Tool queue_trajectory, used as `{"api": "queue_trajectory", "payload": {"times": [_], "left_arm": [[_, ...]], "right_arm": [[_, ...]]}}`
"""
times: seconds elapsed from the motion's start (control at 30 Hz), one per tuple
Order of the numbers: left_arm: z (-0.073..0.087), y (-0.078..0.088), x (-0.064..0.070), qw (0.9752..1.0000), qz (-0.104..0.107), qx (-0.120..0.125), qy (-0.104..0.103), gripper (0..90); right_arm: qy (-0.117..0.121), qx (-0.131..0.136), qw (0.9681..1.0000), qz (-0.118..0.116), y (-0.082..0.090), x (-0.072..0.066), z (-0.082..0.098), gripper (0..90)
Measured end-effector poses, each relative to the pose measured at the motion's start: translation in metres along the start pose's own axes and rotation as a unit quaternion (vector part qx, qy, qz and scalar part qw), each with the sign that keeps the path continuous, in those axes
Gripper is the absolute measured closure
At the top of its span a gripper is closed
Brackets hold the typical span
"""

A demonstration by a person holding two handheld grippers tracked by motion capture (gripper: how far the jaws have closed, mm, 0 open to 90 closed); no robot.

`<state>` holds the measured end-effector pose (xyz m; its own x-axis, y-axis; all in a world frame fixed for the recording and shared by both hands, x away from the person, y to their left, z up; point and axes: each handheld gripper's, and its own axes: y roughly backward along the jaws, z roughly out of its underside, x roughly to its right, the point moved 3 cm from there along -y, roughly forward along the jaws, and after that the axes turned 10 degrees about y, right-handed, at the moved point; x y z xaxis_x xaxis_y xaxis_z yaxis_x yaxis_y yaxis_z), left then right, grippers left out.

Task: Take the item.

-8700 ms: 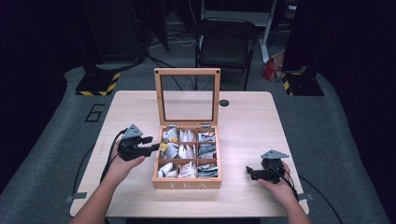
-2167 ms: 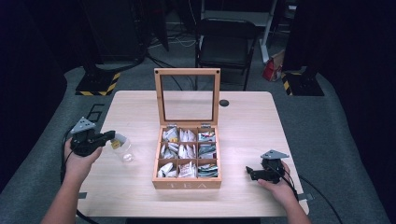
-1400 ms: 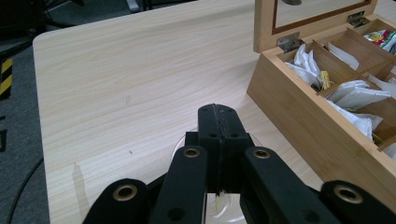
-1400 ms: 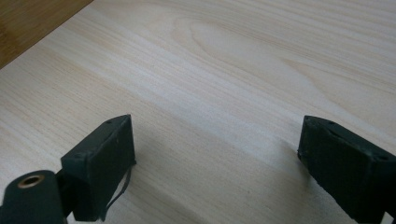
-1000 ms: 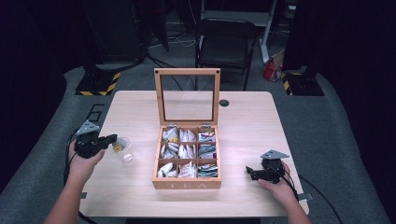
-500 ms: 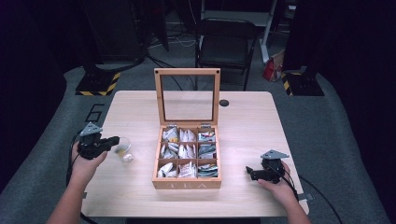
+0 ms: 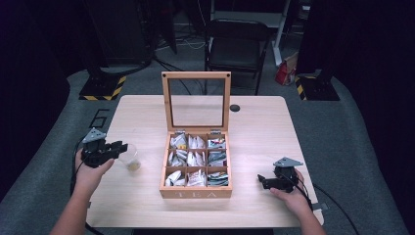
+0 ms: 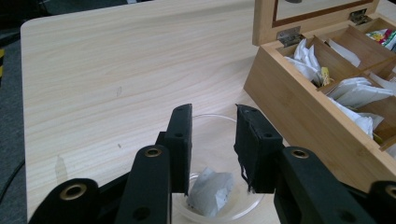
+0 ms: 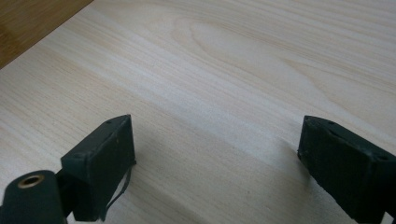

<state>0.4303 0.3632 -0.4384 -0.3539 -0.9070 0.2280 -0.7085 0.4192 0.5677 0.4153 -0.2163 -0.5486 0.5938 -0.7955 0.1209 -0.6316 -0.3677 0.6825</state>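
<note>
Left gripper (image 8: 212, 149) hangs over the clear cup (image 7: 129, 157) at the table's (image 7: 254, 122) left, jaws just been opening, now partly apart, nothing clamped; one tea bag (image 8: 211, 191) lies inside the cup, so the drop looks done. Wooden tea box (image 7: 196, 169) mid-table, lid up, six compartments, all stocked. Right gripper (image 7: 262, 180) rests wide, empty. Two grippers, one cup.

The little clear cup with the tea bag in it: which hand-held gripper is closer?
Left. The left hand-held gripper hangs right over the cup; the right hand-held gripper rests beyond the tea box.
</note>
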Motion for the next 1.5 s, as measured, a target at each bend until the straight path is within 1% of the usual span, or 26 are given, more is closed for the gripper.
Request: {"api": "queue_trajectory", "payload": {"times": [0.2,0.23,0.27,0.37,0.4,0.43,0.53,0.67,0.7,0.73,0.77,0.87,1.0,1.13,1.17,1.4,1.5], "left_arm": [[-0.004,0.0,0.007,1.0,0.008,0.006,-0.001,63.1],[-0.004,-0.001,0.009,0.9999,0.009,0.014,0.0,62.2],[-0.005,0.001,0.011,0.9999,0.013,0.01,-0.002,61.2],[-0.007,0.001,0.018,0.9997,0.018,0.015,-0.01,57.4],[-0.007,0.001,0.021,0.9996,0.022,0.013,-0.012,56.9],[-0.008,0.001,0.024,0.9994,0.025,0.017,-0.015,56.6],[-0.008,0.0,0.032,0.999,0.036,0.016,-0.021,56.6],[-0.006,-0.002,0.039,0.9986,0.044,0.014,-0.026,56.2],[-0.006,-0.003,0.041,0.9986,0.045,0.016,-0.025,56.1],[-0.005,-0.004,0.041,0.9985,0.046,0.012,-0.028,56.0],[-0.004,-0.005,0.043,0.9986,0.045,0.011,-0.026,55.7],[-0.001,-0.007,0.046,0.9984,0.047,0.009,-0.031,53.6],[0.003,-0.01,0.051,0.9982,0.049,0.012,-0.034,51.8],[0.007,-0.011,0.056,0.9977,0.057,0.01,-0.035,51.6],[0.009,-0.012,0.057,0.9977,0.058,0.011,-0.034,51.4],[0.021,-0.017,0.066,0.997,0.065,0.002,-0.043,48.9],[0.026,-0.02,0.068,0.997,0.066,0.0,-0.041,48.7]], "right_arm": [[-0.001,0.0,1.0,0.0,0.0,0.0,0.0,10.3],[0.0,0.0,1.0,0.0,0.0,0.0,0.0,10.3],[-0.001,0.0,1.0,0.0,0.0,0.0,0.0,10.3],[-0.001,0.0,1.0,0.0,0.0,0.0,0.0,10.3],[0.0,0.0,1.0,0.0,0.0,0.0,0.0,10.2],[0.0,0.0,1.0,0.0,0.0,0.0,0.0,10.3],[0.0,0.0,1.0,0.0,0.0,0.0,0.0,10.3],[0.0,0.0,1.0,0.0,0.0,0.0,0.0,10.3],[0.0,0.0,1.0,0.0,0.0,0.0,0.0,10.2],[0.0,0.0,1.0,0.0,0.0,0.0,0.0,10.2],[0.0,0.0,1.0,0.0,0.0,0.0,0.0,10.3],[0.0,0.0,1.0,0.0,0.0,0.0,0.0,10.3],[0.0,0.0,1.0,0.0,0.0,0.0,0.0,10.3],[0.0,0.0,1.0,0.0,0.0,0.0,0.0,10.3],[0.0,0.0,1.0,0.0,0.0,0.0,0.0,10.3],[0.0,0.0,1.0,0.0,0.0,0.0,0.0,10.2],[0.0,0.0,1.0,0.0,0.0,0.0,0.0,10.3]]}}
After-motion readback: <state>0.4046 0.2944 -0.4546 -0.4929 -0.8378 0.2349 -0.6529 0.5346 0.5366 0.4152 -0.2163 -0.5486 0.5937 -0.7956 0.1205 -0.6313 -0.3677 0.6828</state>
